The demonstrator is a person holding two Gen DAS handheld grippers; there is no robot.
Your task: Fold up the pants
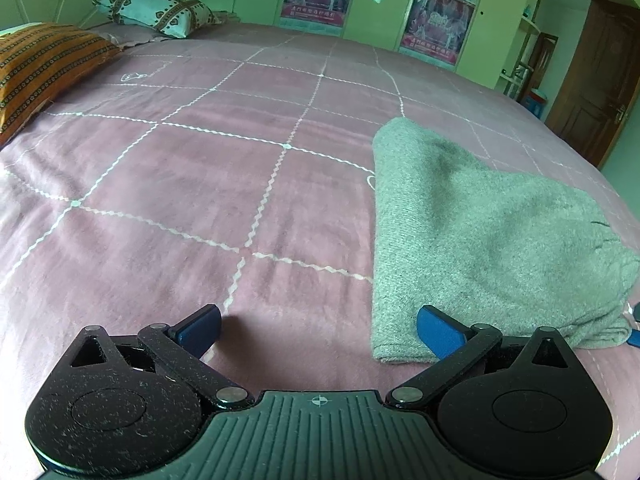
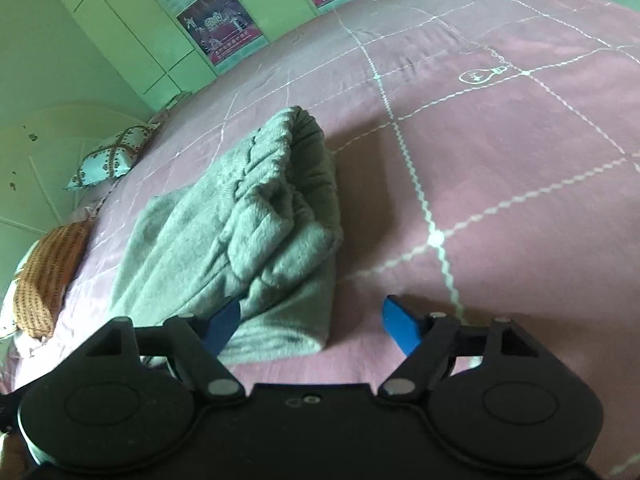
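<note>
The grey pants (image 1: pixel 480 240) lay folded in a bundle on the pink bed (image 1: pixel 200 200), its cover crossed by white lines. The left tongs (image 1: pixel 319 330) stood open just beside the bundle's near corner, gripping nothing, one pad against its edge. The right tongs (image 2: pixel 310 326) were open too, empty, with the near end of the bundle between the pads. An orange pillow (image 1: pixel 40 68) and a patterned pillow (image 1: pixel 160 10) sat well apart at the head; wardrobes (image 2: pixel 132 40) with posters (image 1: pixel 436 20) stood beyond.

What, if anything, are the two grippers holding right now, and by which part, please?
Nothing is held. The left gripper and the right gripper both stand open at the near edge of the folded grey pants on the bed.
</note>
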